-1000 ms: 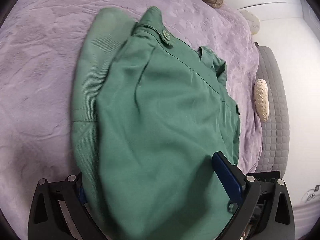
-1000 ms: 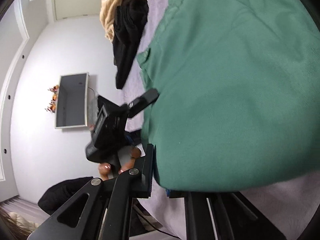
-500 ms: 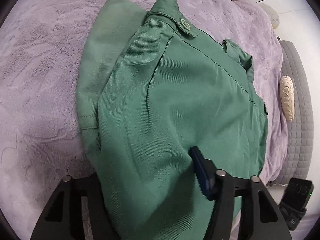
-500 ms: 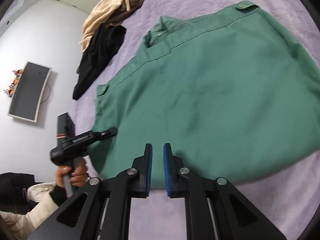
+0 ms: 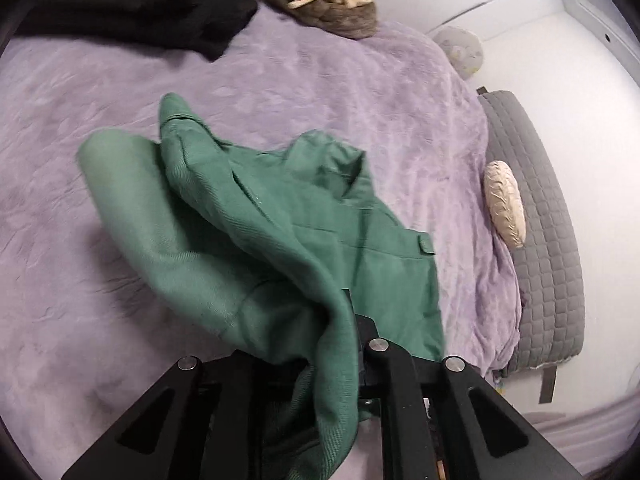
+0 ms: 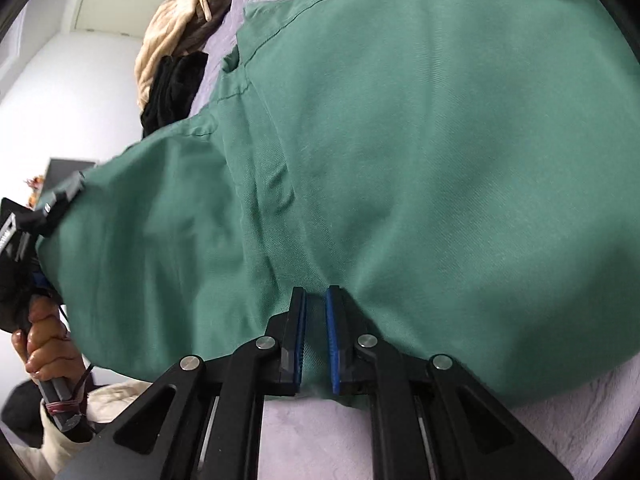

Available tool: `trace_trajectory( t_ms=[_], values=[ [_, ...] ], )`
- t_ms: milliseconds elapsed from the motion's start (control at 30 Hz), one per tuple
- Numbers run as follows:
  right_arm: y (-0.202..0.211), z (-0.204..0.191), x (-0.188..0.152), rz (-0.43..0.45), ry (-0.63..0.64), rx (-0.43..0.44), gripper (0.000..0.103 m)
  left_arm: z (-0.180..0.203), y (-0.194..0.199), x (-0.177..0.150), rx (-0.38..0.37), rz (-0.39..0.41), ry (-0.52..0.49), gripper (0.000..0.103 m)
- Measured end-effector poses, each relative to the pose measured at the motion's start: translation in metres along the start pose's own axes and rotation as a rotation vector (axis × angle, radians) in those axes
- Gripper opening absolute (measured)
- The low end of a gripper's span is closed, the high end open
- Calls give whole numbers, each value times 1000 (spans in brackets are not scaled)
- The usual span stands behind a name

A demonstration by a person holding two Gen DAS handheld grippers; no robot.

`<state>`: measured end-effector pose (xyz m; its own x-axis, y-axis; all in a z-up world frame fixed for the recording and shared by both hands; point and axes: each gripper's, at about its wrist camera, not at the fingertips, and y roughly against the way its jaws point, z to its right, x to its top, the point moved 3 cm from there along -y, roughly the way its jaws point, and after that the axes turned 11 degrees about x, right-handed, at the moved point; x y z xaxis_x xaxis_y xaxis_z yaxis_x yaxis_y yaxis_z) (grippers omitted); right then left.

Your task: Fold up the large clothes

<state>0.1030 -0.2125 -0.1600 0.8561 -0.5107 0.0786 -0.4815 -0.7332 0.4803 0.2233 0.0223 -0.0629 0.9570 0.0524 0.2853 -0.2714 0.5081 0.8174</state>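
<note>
A large green garment lies on the purple bedspread, one side lifted and bunched. My left gripper has its jaws closing on a fold of that cloth, which drapes over and hides its left finger. The right wrist view shows the same garment filling the frame. My right gripper is shut on the garment's near edge, with green cloth between its blue pads and creases fanning out from them. The left gripper appears at that view's left edge, held by a hand and partly covered by cloth.
Black clothes and a beige and brown heap lie at the far end of the bed. A grey quilted bench with a cream cushion stands along the right. A dark screen hangs on the white wall.
My left gripper went from open over the flat garment to closed on a fold, and rose, pulling the cloth into a bunch. My right gripper slid forward onto the garment's edge.
</note>
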Motion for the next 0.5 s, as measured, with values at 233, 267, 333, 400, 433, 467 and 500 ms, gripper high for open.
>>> trace_trajectory(
  t_ms=[233, 267, 333, 400, 433, 467, 500],
  values=[
    [54, 14, -5, 99, -70, 137, 13, 141, -46, -1, -28, -9, -257, 16],
    [63, 21, -5, 115, -92, 152, 13, 158, -58, -4, -13, -20, -292, 16],
    [74, 36, -7, 139, -135, 170, 13, 195, -90, -15, 22, -49, -377, 16],
    [82, 53, -8, 159, -188, 183, 13, 224, -123, -27, 57, -69, -456, 16],
    [85, 61, -8, 171, -218, 202, 13, 237, -143, -37, 84, -87, -499, 16],
    [86, 68, -9, 176, -242, 217, 13, 249, -163, -45, 115, -106, -539, 16],
    [87, 71, -10, 178, -251, 225, 12, 255, -177, -52, 143, -117, -563, 16]
  ],
)
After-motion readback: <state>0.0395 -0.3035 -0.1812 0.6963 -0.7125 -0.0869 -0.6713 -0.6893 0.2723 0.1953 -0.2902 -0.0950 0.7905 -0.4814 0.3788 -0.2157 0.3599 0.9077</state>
